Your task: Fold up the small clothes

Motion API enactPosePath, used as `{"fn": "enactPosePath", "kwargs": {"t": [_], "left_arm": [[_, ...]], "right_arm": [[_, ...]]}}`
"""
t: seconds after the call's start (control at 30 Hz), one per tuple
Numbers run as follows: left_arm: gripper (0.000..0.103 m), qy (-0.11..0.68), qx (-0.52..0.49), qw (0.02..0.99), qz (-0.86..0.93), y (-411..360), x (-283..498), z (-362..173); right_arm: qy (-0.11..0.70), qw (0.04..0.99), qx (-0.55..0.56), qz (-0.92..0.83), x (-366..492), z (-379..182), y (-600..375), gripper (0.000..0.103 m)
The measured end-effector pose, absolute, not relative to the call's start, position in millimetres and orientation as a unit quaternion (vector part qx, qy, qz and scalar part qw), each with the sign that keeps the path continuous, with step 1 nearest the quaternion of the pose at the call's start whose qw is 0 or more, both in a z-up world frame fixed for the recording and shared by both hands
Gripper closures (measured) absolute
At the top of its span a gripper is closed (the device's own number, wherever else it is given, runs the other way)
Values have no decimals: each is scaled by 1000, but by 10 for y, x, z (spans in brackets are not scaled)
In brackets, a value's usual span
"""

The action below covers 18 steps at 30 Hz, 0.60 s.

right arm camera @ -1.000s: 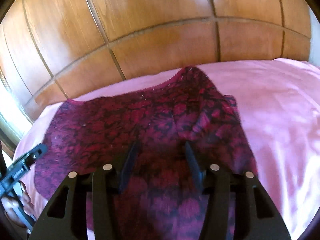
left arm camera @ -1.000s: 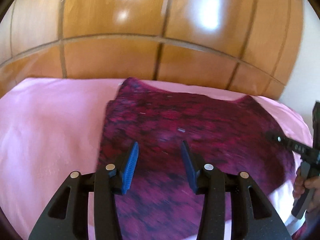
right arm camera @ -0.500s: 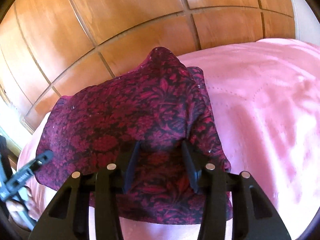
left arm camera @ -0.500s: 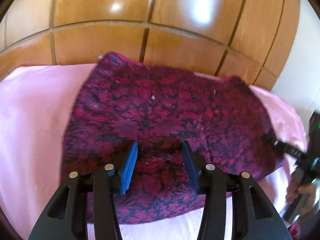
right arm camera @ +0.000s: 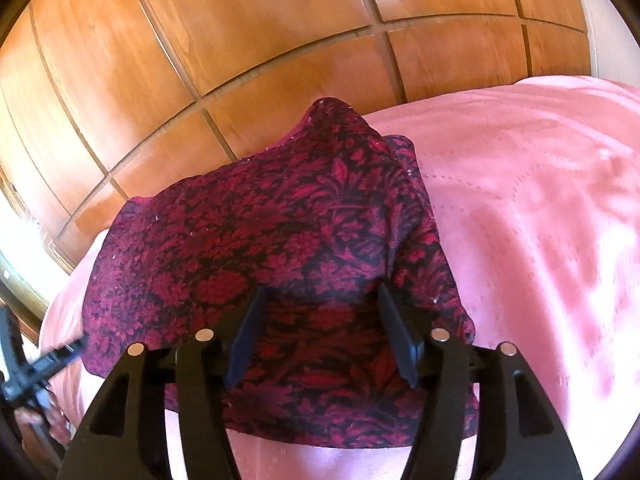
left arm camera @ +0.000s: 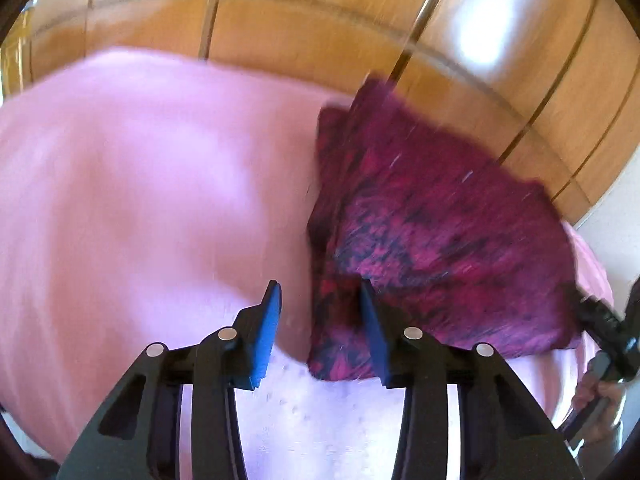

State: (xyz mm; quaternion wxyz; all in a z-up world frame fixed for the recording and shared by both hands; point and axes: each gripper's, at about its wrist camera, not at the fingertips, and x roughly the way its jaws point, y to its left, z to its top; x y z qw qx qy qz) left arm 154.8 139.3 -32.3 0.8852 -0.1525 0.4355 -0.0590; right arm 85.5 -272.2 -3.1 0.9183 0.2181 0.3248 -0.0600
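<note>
Wood-panelled wall (right arm camera: 248,48) is running behind the pink bedspread (left arm camera: 132,208). Folded red-black floral garment (right arm camera: 280,248) is lying at the bedspread's far edge by the wall. Right gripper (right arm camera: 320,326) is opening over it, gripping nothing. Left gripper (left arm camera: 318,330) is closing narrow at its corner, empty.

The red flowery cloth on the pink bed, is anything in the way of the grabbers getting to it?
Nothing visible is. The red flowery cloth lies folded on the pink bedspread with nothing on top of it. The right gripper is right above it, jaws opening. The left gripper is at its edge, jaws closing.
</note>
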Motion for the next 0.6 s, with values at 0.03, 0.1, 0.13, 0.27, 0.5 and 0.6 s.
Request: {"fn": "enactPosePath", "kwargs": {"t": [0.03, 0.1, 0.13, 0.27, 0.5, 0.6], "left_arm": [[64, 435, -152, 886, -58, 1392, 1557, -336], [63, 428, -136, 892, -49, 1371, 1555, -306], [63, 428, -139, 892, -47, 1370, 1552, -291], [63, 396, -130, 908, -43, 1355, 1487, -37], [46, 344, -138, 926, -76, 1264, 1926, 446], [50, 328, -104, 932, -110, 971, 2213, 587]], "right_arm": [[324, 918, 218, -61, 860, -34, -2718, 44], [323, 919, 216, -61, 859, -42, -2712, 44], [323, 920, 215, -61, 860, -45, -2710, 44], [323, 920, 215, -60, 862, -52, -2705, 43], [324, 920, 211, -60, 898, -54, -2664, 36], [324, 921, 209, -61, 910, -50, -2644, 33]]}}
